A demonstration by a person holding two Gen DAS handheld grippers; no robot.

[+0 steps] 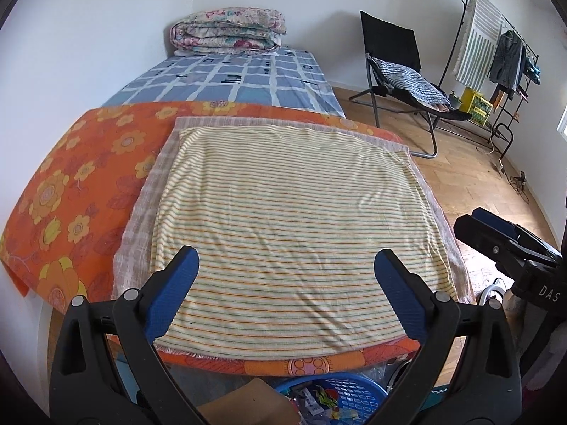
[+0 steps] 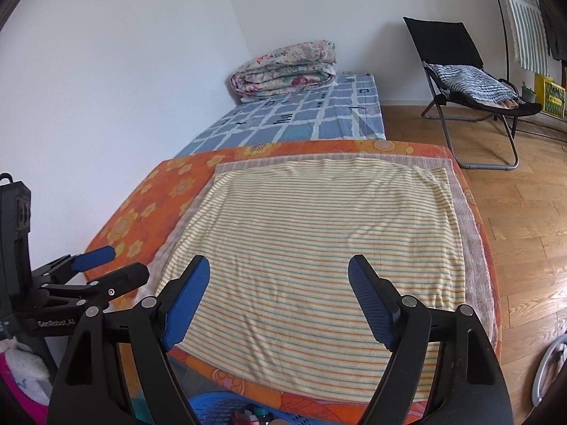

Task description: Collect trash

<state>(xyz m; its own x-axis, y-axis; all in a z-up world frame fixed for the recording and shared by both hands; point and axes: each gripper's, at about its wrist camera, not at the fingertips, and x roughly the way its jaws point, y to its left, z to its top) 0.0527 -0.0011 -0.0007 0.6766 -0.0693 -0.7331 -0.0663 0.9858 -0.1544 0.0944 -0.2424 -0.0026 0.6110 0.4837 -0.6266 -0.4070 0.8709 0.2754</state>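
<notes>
We hold both the left hand-held gripper [image 1: 287,279] and the right hand-held gripper [image 2: 280,287] with jaws apart, empty — the blue trash basket [image 1: 354,395] lies just below them, under the striped cloth [image 1: 290,219].

The cloth [image 1: 290,233] in the middle was pale yellow with thin orange and green stripes. Under it lay a beige cloth [image 1: 141,209] with a faint check. The surface [image 1: 71,184] cover was orange with yellow flowers and red leaves. At 12 o'clock the bed [image 1: 234,78] had a blue sheet with a white grid, and its folded quilt [image 1: 226,32] was cream with pink and teal flowers. At 2 o'clock the chair [image 1: 389,42] was black, with a blue-and-white striped cloth [image 1: 407,81] on it. At 6 o'clock the basket [image 1: 347,393] was blue. The fingers [image 1: 177,294] were black with blue pads. The floor [image 1: 460,177] was brown wood, and the wall [image 1: 88,35] was white.
</notes>
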